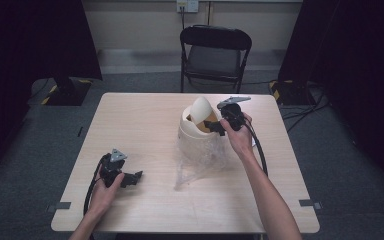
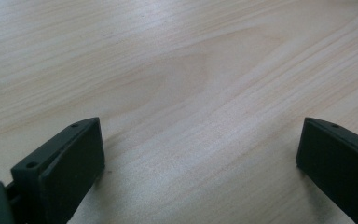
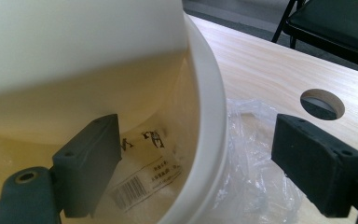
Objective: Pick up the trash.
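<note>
A cream bin (image 1: 196,134) with a tilted swing lid (image 1: 200,110) stands right of the table's middle, and a clear plastic bag (image 1: 200,162) hangs loosely around its lower part. My right gripper (image 1: 214,126) is at the bin's top on its right side. In the right gripper view it (image 3: 200,154) is open and straddles the rim (image 3: 210,112), one jaw inside the bin under the lid (image 3: 74,46) and the other outside over the bag (image 3: 256,182). My left gripper (image 1: 132,179) rests low at the table's front left, open (image 2: 205,149) over bare wood with nothing between its jaws.
A printed label with a barcode (image 3: 144,182) lies inside the bin. A round cable hole (image 3: 322,103) is cut in the wooden table (image 1: 140,125) beyond the bin. A black folding chair (image 1: 215,55) stands behind the table's far edge.
</note>
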Available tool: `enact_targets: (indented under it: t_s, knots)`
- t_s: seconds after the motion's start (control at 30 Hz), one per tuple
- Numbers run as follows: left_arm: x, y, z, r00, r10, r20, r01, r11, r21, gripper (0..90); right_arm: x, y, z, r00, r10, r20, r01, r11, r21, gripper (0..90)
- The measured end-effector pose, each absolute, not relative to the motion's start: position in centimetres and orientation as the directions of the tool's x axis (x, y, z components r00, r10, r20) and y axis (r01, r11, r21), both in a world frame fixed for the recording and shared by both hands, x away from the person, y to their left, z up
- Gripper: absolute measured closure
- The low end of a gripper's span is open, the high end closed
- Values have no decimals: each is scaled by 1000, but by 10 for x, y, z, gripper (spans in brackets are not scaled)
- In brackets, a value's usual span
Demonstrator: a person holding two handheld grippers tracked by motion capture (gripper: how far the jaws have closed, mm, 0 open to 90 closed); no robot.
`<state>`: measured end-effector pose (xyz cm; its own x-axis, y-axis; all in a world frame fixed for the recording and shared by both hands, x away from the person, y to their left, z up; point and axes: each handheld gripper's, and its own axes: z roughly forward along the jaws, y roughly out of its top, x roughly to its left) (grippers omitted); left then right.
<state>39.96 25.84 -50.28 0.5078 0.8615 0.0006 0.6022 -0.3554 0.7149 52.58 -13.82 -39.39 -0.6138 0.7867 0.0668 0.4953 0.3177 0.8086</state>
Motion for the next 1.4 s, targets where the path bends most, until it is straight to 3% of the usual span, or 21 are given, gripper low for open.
enact_targets:
  t_s: [0.33,0.8,1.4]
  knots:
    - [400,258,-503,508,862,0,602,-355,715,3,514,-147,-382,-618,783,73,473,295,830,151]
    - [400,258,-503,508,862,0,602,-355,715,3,490,-200,-365,-562,823,85,451,219,865,142]
    - [400,258,-503,507,862,-1,603,-354,715,3,494,-251,-435,-442,892,98,594,209,777,147]
